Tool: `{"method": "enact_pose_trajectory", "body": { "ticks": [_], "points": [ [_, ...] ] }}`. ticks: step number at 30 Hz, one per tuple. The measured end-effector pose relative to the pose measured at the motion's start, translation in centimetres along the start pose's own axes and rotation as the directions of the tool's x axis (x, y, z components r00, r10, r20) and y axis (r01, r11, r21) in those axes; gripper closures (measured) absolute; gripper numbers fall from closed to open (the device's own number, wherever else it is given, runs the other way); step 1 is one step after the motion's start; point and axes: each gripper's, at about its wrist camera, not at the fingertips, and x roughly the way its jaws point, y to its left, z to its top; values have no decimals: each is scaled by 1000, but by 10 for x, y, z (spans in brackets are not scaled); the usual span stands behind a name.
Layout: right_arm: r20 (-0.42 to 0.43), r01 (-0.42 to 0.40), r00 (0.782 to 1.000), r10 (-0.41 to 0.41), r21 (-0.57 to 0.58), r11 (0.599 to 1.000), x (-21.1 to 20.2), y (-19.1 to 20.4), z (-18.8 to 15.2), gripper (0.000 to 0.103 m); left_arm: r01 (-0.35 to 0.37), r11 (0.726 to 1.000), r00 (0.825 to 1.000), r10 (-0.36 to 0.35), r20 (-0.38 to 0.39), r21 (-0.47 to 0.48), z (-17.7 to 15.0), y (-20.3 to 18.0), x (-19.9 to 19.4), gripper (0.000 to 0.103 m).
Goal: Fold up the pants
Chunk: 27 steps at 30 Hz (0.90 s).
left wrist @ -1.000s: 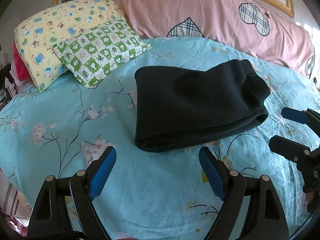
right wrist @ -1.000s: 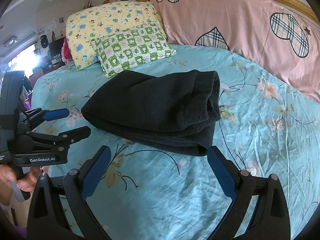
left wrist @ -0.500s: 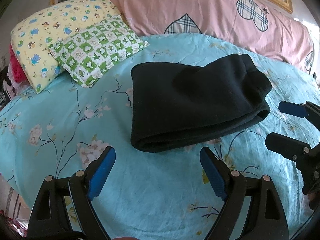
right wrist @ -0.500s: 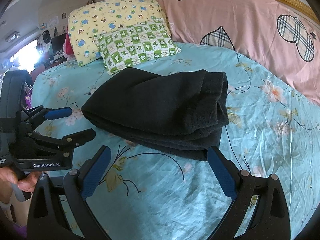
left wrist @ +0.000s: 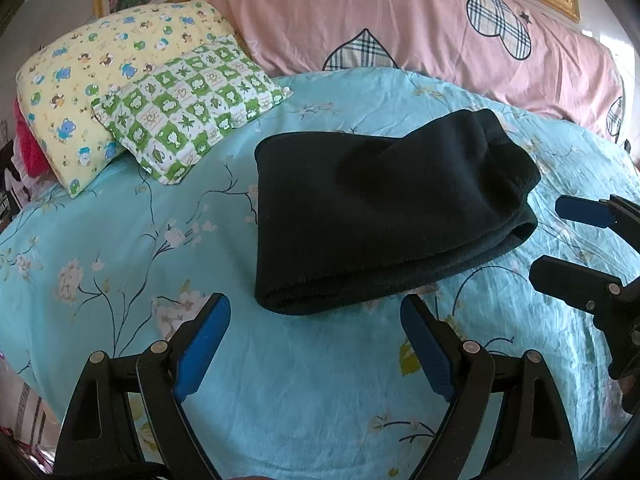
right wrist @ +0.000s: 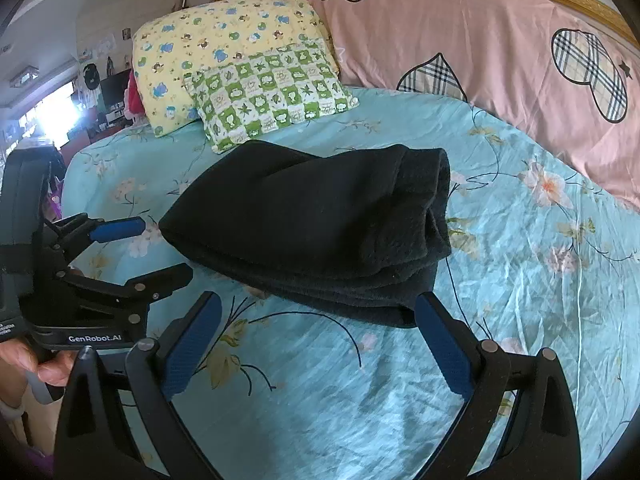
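Observation:
The black pants [left wrist: 380,212] lie folded into a thick rectangle on the turquoise floral bedsheet [left wrist: 120,240]; they also show in the right wrist view [right wrist: 316,224]. My left gripper [left wrist: 316,312] is open and empty, hovering just in front of the near edge of the pants. My right gripper [right wrist: 320,312] is open and empty, close in front of the pants' near right corner. Each gripper shows in the other's view: the right one at the right edge [left wrist: 556,236], the left one at the left edge [right wrist: 160,248].
A yellow cartoon pillow [left wrist: 92,76] and a green checked pillow [left wrist: 192,104] lie at the back left. A large pink pillow with plaid hearts [left wrist: 400,20] runs along the headboard. The bed's left edge [left wrist: 24,380] drops off near my left gripper.
Both grippers have moved slightly closer to the folded pants, which now look larger. The pants have not moved, and both jaws stay open.

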Motion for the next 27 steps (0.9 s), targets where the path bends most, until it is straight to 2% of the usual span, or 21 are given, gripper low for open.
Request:
{"method": "enact_pose_trajectory", "body": {
  "ticks": [16, 27],
  "points": [
    [21, 1, 1000, -1, -5, 1000, -7, -3, 9, 6, 31, 999, 999, -30, 28, -37, 11, 8, -11, 15],
    [30, -8, 1000, 7, 40, 999, -12, -13, 13, 5, 10, 997, 999, -7, 40, -70, 23, 13, -11, 15]
  ]
}}
